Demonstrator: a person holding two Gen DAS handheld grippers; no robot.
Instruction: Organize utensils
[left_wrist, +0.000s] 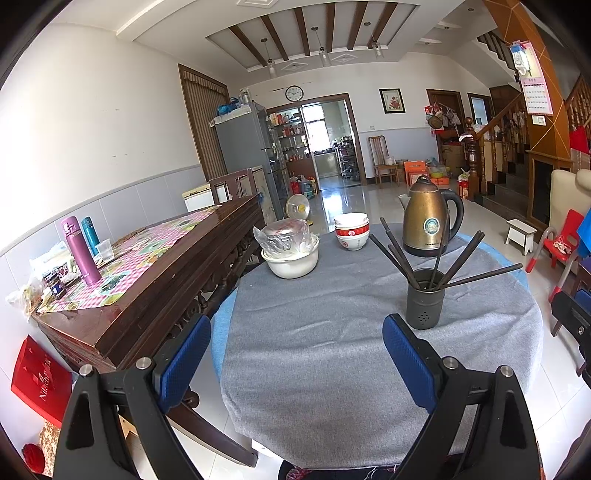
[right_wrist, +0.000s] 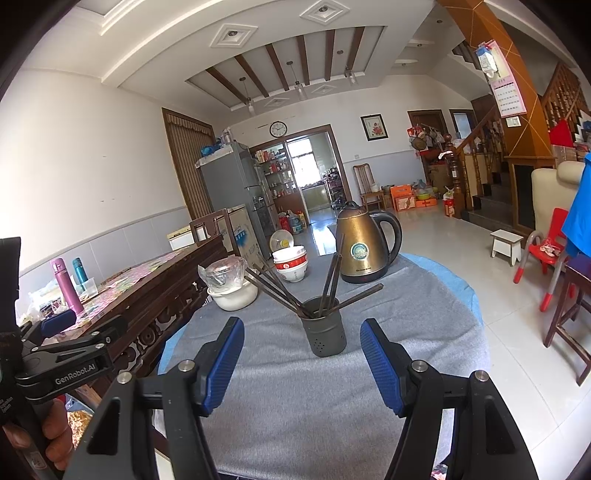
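Chopsticks (right_wrist: 291, 291) stand splayed in every direction inside the dark holder (right_wrist: 324, 330), which sits upright on the grey cloth of the round surface (right_wrist: 424, 332), in front of the brass kettle (right_wrist: 364, 251) and well apart from the stacked bowls (right_wrist: 290, 264) and the covered white bowl (right_wrist: 231, 291). Both tongs hang above the near edge of that surface, the right tongs (right_wrist: 302, 363) spread wide and empty with the holder framed between their blue pads (right_wrist: 225, 354), the left tongs (left_wrist: 295, 363) equally wide and empty, with the holder just off their right pad. Nothing lies loose on the cloth, so the step in hand looks to be tidying the fan of sticks into a neat bundle, or lifting them out to sort. To do it well, one pair of tongs should probably steady the holder low on its wall, since it looks light and top-heavy with long sticks leaning outward. The other can then close around the sticks just above the rim, where they converge, rather than near the tips. A slow, gentle squeeze seems wise: the smooth sticks may slip or lever the holder over, and the sticks leaning towards the kettle could catch on it.
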